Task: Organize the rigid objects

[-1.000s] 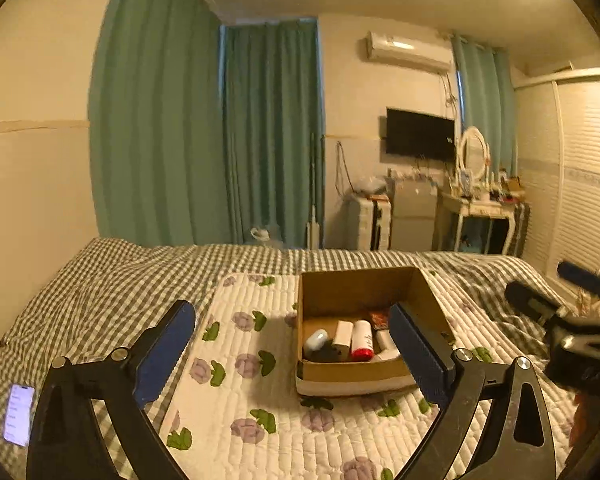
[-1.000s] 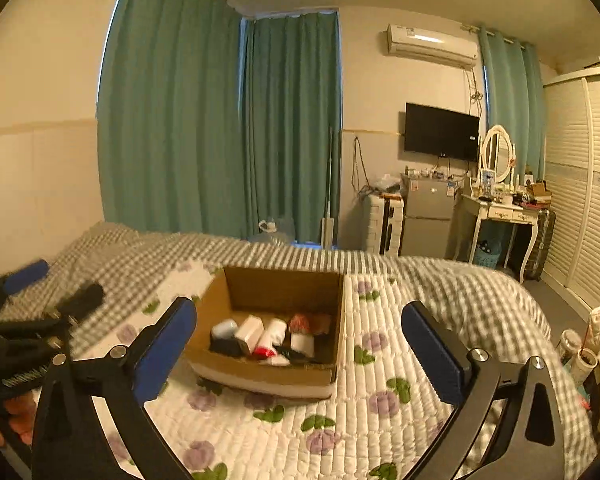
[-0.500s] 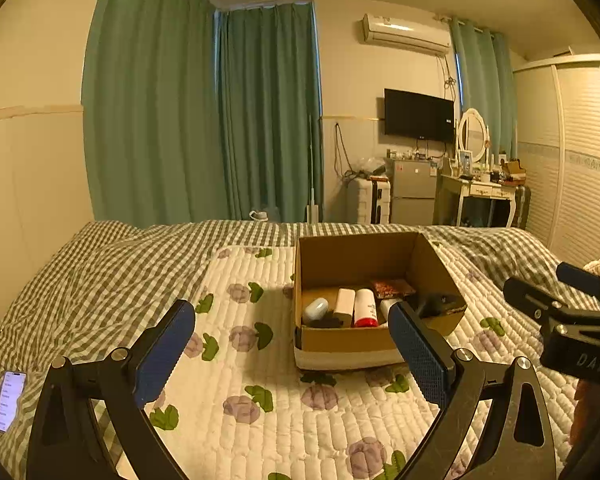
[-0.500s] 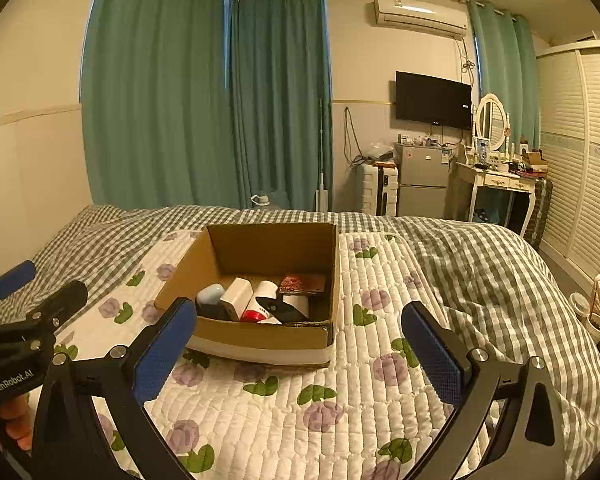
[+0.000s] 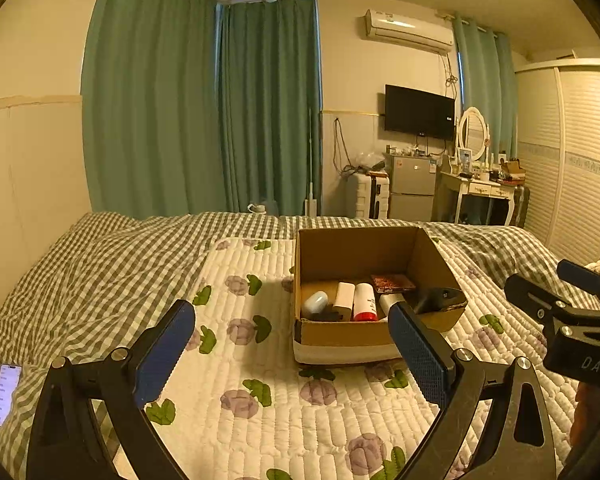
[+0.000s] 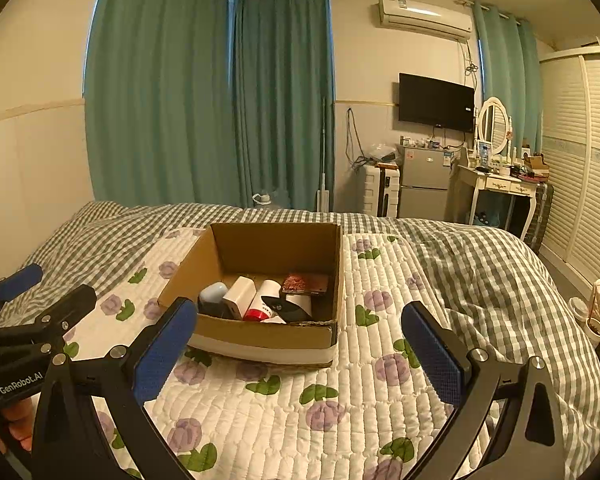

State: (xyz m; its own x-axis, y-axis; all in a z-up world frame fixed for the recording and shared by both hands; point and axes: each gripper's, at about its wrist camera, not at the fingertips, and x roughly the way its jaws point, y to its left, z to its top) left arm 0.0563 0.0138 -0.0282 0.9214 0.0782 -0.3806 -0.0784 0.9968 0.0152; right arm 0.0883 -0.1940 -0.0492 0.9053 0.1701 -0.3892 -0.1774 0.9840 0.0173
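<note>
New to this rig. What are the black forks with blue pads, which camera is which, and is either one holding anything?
There is no robot arm. A person carries two hand-held grippers, each with a fisheye camera looking forward along its two fingers. The black forks are those fingers and the blue strips are their grip pads.

One picture comes from the left gripper, with the right gripper at its right edge. The other comes from the right gripper, with the left one at its left edge. Both are open and hold nothing.

Ahead is a bed with a checked cover and a flowered quilt. On the quilt stands an open cardboard box holding small items, among them a red and white bottle and a pale blue case. A lit phone lies on the checked cover.
</note>
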